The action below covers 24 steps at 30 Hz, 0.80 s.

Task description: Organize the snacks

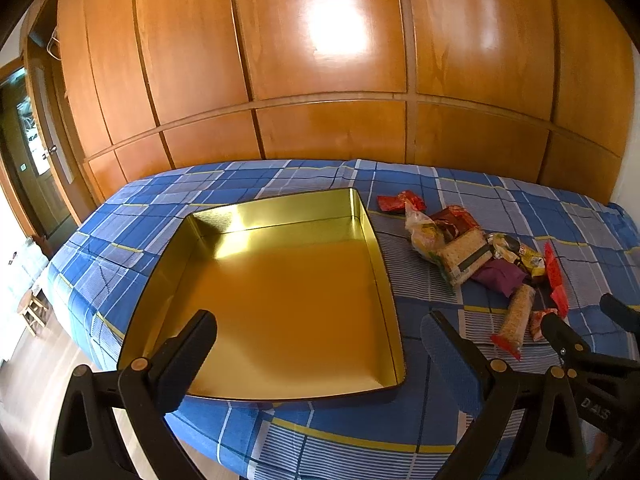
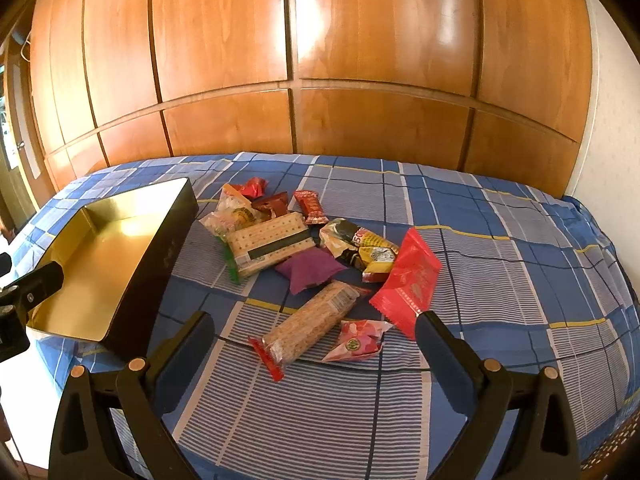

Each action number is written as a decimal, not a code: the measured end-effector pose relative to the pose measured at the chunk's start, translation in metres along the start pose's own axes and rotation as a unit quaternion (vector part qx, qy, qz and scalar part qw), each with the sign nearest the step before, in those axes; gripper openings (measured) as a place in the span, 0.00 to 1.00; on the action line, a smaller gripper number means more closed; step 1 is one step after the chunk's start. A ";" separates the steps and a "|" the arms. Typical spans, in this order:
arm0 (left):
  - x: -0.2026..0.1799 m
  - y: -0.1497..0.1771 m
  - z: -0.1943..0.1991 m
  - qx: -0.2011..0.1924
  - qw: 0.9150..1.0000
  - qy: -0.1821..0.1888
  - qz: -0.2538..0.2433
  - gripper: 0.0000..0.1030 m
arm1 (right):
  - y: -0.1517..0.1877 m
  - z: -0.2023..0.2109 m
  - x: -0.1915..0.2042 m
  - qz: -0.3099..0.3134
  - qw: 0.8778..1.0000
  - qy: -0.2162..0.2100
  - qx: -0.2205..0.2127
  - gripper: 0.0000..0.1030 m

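Both grippers, left [image 1: 320, 344] & right [image 2: 316, 344], are hovering w/ jaws wide, holding nothing. Snacks [image 2: 304, 248] are all lying piled on bed [image 2: 500, 240] beside gold tin [image 1: 280, 300]; tin's sitting bare, so sorting isn't started.

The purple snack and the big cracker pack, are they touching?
Touching. In the right wrist view the purple snack lies against the cracker pack's lower edge, with no blue bedcover showing between them.
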<state>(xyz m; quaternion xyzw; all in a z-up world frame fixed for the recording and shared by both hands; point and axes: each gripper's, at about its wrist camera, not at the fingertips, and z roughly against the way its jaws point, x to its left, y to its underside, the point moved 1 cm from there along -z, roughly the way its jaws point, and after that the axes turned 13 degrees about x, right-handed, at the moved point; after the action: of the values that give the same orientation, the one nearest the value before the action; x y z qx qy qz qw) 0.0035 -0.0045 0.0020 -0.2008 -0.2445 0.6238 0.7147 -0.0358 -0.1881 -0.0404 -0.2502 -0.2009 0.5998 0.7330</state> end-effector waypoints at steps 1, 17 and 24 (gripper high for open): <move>-0.001 0.000 0.000 0.000 1.000 0.000 -0.002 1.00 | 0.000 0.000 -0.001 -0.001 1.000 -0.001 0.002 0.98; -0.021 -0.015 -0.001 0.001 0.999 0.009 -0.032 1.00 | 0.000 -0.003 -0.017 -0.021 0.999 0.006 -0.028 0.98; -0.036 -0.023 -0.003 0.000 0.998 0.021 -0.054 1.00 | -0.001 -0.006 -0.027 -0.034 0.999 0.006 -0.019 0.98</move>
<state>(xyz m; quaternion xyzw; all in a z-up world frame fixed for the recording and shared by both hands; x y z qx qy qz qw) 0.0194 -0.0434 0.0094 -0.2004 -0.2399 0.5796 0.7526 -0.0370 -0.2160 -0.0441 -0.2607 -0.2160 0.5692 0.7492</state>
